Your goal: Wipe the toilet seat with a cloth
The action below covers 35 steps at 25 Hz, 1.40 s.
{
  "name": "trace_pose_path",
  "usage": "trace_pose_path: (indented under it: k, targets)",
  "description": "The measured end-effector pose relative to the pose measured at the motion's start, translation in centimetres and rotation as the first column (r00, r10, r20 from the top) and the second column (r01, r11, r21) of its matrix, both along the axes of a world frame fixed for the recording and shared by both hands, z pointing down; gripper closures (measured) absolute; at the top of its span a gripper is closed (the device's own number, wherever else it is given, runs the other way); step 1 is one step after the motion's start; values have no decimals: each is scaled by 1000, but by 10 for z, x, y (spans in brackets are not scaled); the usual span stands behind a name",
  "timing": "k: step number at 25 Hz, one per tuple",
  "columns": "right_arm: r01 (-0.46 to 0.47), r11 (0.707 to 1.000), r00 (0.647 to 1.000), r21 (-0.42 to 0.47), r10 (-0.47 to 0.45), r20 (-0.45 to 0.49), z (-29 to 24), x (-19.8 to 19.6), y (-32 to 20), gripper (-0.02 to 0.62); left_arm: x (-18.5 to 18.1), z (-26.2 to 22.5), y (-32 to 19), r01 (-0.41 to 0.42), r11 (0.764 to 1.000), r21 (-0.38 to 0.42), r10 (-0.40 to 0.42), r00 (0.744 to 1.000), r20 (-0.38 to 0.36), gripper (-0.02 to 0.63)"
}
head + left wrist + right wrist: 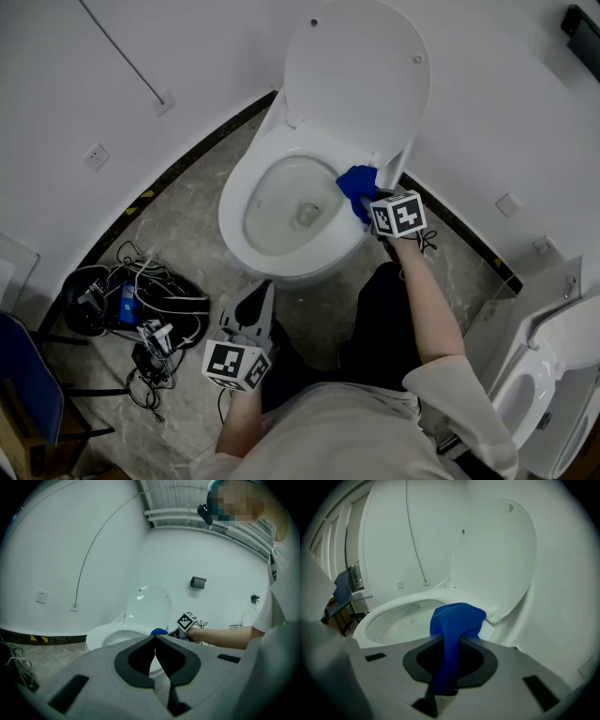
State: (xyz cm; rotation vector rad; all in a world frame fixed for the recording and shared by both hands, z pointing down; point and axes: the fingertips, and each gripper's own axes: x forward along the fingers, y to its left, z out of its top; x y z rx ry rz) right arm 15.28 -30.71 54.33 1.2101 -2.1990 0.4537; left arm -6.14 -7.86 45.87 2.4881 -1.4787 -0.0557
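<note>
A white toilet stands with its lid (356,66) raised and its seat (246,187) down around the bowl. My right gripper (367,199) is shut on a blue cloth (356,184), which presses on the seat's right rear part near the hinge. Seen from the right gripper view, the blue cloth (454,620) bulges out over the seat (389,609) and hangs down between the jaws. My left gripper (261,292) is shut and holds nothing, low in front of the bowl's near edge. From the left gripper view, the toilet (101,637) and the cloth (158,632) lie ahead.
A tangle of black cables and devices (141,309) lies on the stone floor to the left. A blue chair (28,389) stands at the far left edge. A second toilet (553,366) sits at the right. White walls curve closely behind the bowl.
</note>
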Motion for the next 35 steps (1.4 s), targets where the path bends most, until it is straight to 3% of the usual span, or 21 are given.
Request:
trace_pose_path:
  k: [19,35]
  targets:
    - [25,999,996,-20,-27,-84,-3,5,-23,537,-1,1,1,1,1000,-5,-1,1000,13,597]
    - [25,999,994,-45,-29,-101,-3,3,-41,537,-3,7,-2,2,1000,-19,-2,1000,10,597]
